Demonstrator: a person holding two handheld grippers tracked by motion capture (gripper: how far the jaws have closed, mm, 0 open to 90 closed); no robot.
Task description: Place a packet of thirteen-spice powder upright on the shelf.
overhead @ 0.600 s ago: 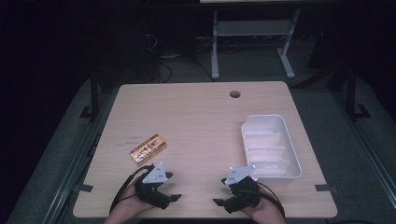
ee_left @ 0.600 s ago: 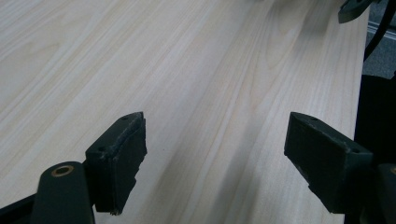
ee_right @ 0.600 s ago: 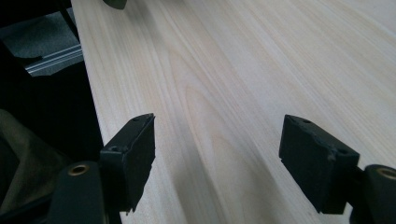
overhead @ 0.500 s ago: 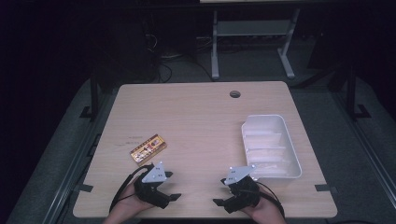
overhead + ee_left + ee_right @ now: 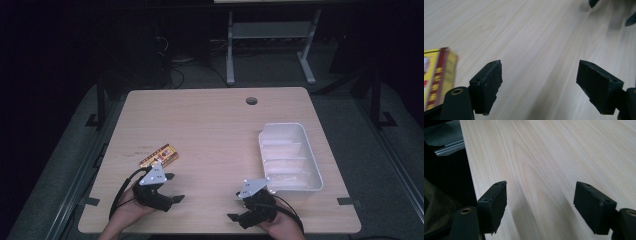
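Observation:
A small yellow and red box [image 5: 160, 155] lies flat on the wooden table [image 5: 215, 130], left of centre. Just in front of it my left gripper [image 5: 174, 187] rests low near the table's front edge, pointing right, its jaws open with nothing between them. In the left gripper view the box [image 5: 436, 77] lies outside the left jaw, past the open left gripper [image 5: 539, 82]. My right gripper [image 5: 235, 206] sits at the front right, pointing left, also open and empty. The right gripper view has bare wood between the wide jaws of the right gripper [image 5: 540, 205].
A white plastic tray [image 5: 289, 157] stands on the right side of the table, just behind the right hand. A round cable hole [image 5: 251, 101] is near the far edge. The table's front edge [image 5: 469, 170] runs close beside the right gripper.

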